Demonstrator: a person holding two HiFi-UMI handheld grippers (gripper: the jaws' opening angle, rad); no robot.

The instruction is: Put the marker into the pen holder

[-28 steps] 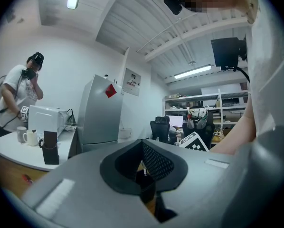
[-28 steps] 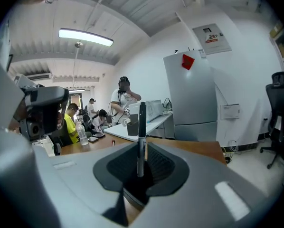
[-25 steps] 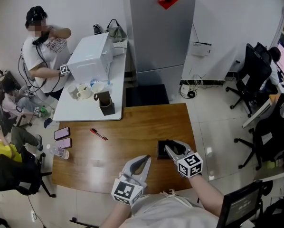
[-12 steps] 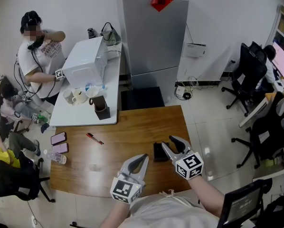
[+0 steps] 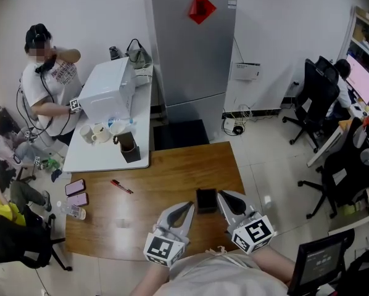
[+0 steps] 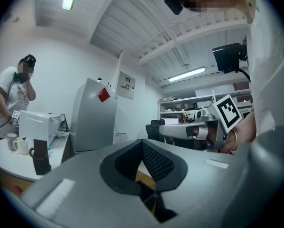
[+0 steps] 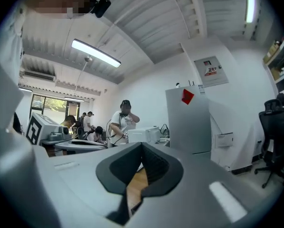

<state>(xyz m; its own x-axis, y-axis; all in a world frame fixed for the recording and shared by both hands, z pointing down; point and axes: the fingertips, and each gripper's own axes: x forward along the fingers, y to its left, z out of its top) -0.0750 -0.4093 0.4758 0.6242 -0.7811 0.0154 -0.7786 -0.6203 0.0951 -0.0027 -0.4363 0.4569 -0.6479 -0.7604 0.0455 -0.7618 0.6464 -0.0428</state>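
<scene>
right gripper [image 5: 223,195]: jaws closing right down, tips meeting, nothing pinched in there. Hanging low over the near side of the wooden table [image 5: 172,165].
left gripper [image 5: 186,206]: clenched too, totally empty, parked next to the right one at the near edge.
pen holder [image 5: 206,200]: little black square cup, upright on the wood between the two gripper tips. It's just beside the right one, but honestly can't tell if they touch.
marker [image 5: 121,186]: red, lying flat and a bit slanted on the wood, well off to the left of the holder and nowhere near either gripper.
phones [image 5: 78,192]: two of them side by side at the table's left edge, with a clear bottle [image 5: 73,211] lying just past them.
white table [image 5: 104,159]: sits behind the wooden one. It carries a white box appliance [image 5: 107,88], a couple of mugs [image 5: 93,132] and a dark container [image 5: 129,147].
fridge [image 5: 190,48]: grey, back against the wall, with a red diamond on the door.
person [image 5: 45,79]: standing at the far left by the white table.
</scene>
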